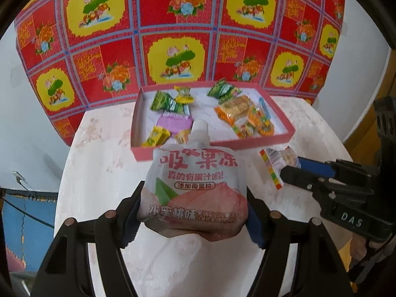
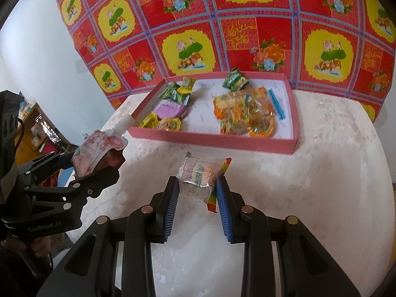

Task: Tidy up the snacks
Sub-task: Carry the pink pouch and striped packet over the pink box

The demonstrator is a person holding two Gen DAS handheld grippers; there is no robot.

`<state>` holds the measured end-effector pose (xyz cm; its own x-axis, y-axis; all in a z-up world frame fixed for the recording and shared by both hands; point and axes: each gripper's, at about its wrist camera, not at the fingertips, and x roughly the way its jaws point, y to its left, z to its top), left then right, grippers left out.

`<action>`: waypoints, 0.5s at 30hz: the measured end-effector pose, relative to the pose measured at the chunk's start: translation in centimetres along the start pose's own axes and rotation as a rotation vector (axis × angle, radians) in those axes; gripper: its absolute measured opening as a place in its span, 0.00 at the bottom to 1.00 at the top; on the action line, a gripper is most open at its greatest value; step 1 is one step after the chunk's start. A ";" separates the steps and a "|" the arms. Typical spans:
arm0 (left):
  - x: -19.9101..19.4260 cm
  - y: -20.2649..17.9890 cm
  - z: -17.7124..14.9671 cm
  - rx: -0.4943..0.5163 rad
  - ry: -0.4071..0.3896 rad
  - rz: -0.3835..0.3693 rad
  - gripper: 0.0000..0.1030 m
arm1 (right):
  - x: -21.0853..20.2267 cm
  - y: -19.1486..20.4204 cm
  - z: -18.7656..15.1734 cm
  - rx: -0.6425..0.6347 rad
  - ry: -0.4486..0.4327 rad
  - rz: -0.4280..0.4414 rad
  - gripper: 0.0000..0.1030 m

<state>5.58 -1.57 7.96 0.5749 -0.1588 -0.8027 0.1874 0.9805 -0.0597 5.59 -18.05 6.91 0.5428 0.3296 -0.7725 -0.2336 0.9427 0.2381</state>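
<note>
White walls (image 2: 37,37); red floral cloth (image 1: 178,32) behind marbled table (image 2: 321,173).

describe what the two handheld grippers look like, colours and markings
Both are matte black plastic with angular, cut-out linkage arms and round copper-coloured pivot pins. The left gripper and right gripper carry ribbed blue pads on the fingers' inner faces. In the left wrist view the right gripper's body shows white letters "DAS".

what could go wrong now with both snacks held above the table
The jelly pouch is pinched only near its bottom by the left gripper, so it may flop or slip. The wrapped snack pack in the right gripper could land on snacks crowding the pink box.
</note>
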 end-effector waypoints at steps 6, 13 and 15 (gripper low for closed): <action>0.8 -0.4 2.1 -0.009 -0.014 -0.006 0.72 | 0.1 -0.5 1.7 0.004 -0.014 -0.004 0.31; 2.1 -0.5 4.1 -0.026 -0.024 -0.009 0.72 | 0.3 -0.9 3.8 0.006 -0.036 -0.008 0.31; 2.6 -0.4 4.6 -0.041 -0.024 -0.003 0.72 | 0.5 -1.0 4.3 0.006 -0.039 -0.010 0.31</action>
<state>10.67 -2.95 8.63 0.5934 -0.1644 -0.7880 0.1571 0.9837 -0.0869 9.57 -18.64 8.80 0.5765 0.3215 -0.7512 -0.2228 0.9463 0.2341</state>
